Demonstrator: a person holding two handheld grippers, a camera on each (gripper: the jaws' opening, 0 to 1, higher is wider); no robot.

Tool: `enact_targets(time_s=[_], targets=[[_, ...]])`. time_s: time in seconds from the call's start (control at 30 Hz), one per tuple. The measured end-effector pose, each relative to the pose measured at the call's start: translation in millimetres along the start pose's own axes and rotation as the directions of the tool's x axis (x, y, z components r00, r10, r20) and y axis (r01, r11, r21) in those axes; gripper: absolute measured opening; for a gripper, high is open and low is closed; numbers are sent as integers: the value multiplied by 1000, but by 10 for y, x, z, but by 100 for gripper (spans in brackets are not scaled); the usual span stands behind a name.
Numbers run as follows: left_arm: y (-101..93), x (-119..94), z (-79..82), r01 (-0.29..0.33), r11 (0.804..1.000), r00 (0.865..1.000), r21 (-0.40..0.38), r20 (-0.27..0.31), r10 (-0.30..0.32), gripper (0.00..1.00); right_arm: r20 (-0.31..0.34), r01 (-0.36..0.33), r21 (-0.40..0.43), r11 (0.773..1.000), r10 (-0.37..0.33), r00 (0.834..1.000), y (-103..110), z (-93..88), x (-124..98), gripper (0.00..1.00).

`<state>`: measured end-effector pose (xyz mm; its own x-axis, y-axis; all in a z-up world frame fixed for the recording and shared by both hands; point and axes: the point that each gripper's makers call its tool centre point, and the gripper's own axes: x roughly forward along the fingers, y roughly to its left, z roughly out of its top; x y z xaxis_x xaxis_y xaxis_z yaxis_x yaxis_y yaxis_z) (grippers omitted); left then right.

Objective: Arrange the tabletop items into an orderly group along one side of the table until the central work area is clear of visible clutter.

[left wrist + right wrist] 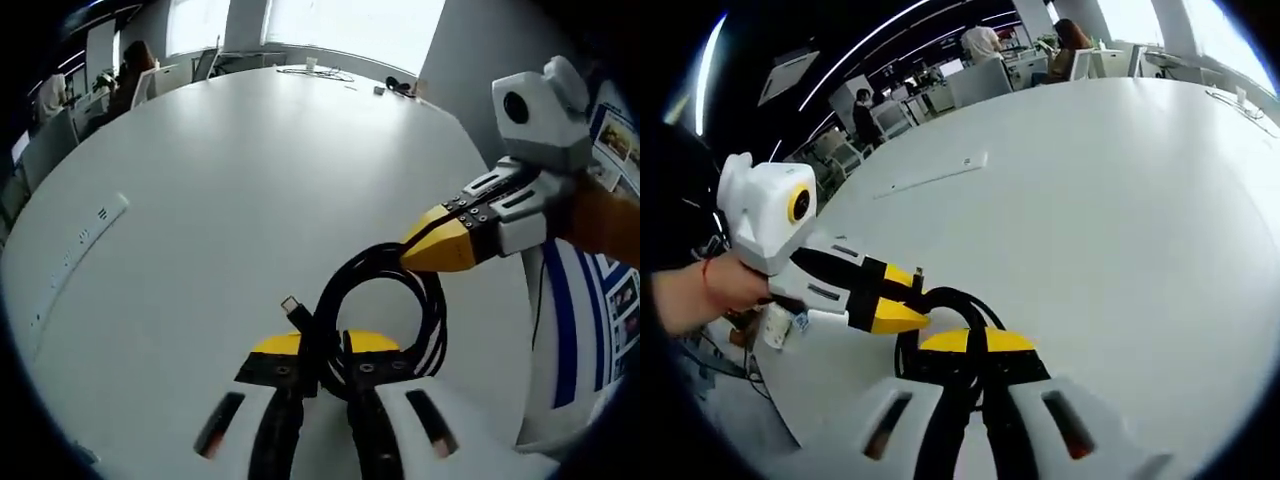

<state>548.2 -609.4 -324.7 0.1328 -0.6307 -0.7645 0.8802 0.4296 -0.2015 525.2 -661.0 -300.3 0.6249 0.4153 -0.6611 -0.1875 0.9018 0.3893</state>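
The left gripper (322, 352), rising from six o'clock in the left gripper view, has its yellow-tipped jaws pinched narrow on the coiled black cable with a small metal plug (385, 310); the plug end sticks out towards eleven o'clock of the jaws. The right gripper (432, 247) comes in from three o'clock and nips the same coil at its one o'clock edge. In the right gripper view its own jaws (975, 345) are likewise closed tight on the cable (940, 300), with the left gripper (902, 300) meeting it from nine o'clock.

The coil sits near the rim of the round white table (250, 180), whose middle lies bare; small items rest at the far twelve o'clock edge.

To do this well, I judge both grips should keep the loops bunched, move together, and set the coil flat by the table's edge so no loop springs loose.
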Motion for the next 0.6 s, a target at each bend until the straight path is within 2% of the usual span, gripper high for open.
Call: enact_targets(time_s=[0.33, 0.5, 0.6], targets=[[29, 41, -37, -11, 1000, 1000, 3, 11, 11, 11, -4, 1, 16, 1000, -1, 1000, -114, -73, 99, 0], [9, 62, -47, -3, 1000, 1000, 6, 16, 3, 16, -7, 6, 5, 1000, -6, 1000, -157, -90, 153, 0], [22, 68, -56, -8, 1000, 1000, 9, 15, 8, 15, -13, 11, -13, 1000, -11, 1000, -178, -100, 174, 0]])
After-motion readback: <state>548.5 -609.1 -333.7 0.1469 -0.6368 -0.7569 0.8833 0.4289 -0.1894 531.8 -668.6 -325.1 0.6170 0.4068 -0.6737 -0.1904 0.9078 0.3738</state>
